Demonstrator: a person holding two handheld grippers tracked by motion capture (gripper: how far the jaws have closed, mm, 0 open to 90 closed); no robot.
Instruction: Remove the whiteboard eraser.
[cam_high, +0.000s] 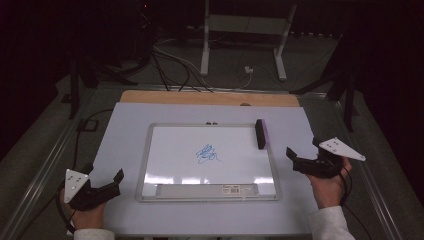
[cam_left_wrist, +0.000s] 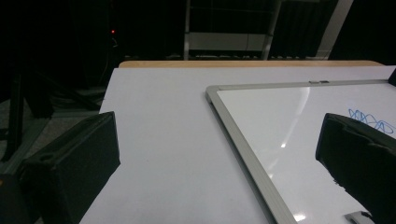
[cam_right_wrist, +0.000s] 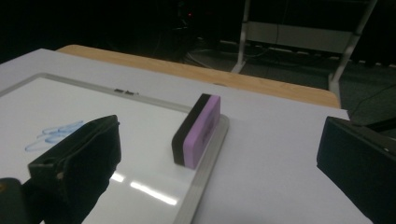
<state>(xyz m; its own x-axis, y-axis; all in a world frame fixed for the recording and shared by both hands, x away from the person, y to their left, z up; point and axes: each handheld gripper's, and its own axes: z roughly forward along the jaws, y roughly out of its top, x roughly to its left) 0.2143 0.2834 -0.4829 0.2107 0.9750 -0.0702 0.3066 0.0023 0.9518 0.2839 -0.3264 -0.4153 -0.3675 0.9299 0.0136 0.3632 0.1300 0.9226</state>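
Observation:
A framed whiteboard (cam_high: 150, 165) lies flat in the middle of the table, with a blue scribble (cam_high: 207, 154) near its centre. A purple and black eraser (cam_high: 260, 133) stands on edge at the board's right frame, and the right gripper view has the eraser (cam_right_wrist: 198, 128) just ahead between the jaws. My right gripper (cam_high: 302, 151) is open, a short way right of the eraser. At the table's front left my left gripper (cam_high: 104, 172) is open too, left of the board's frame (cam_left_wrist: 243, 140). Neither holds anything.
The table has a white top (cam_high: 125, 130) and a wooden strip (cam_high: 210, 97) along its far edge. Cables and a white stand (cam_high: 240, 30) lie on the dark floor beyond. A label strip (cam_high: 207, 189) runs along the board's near edge.

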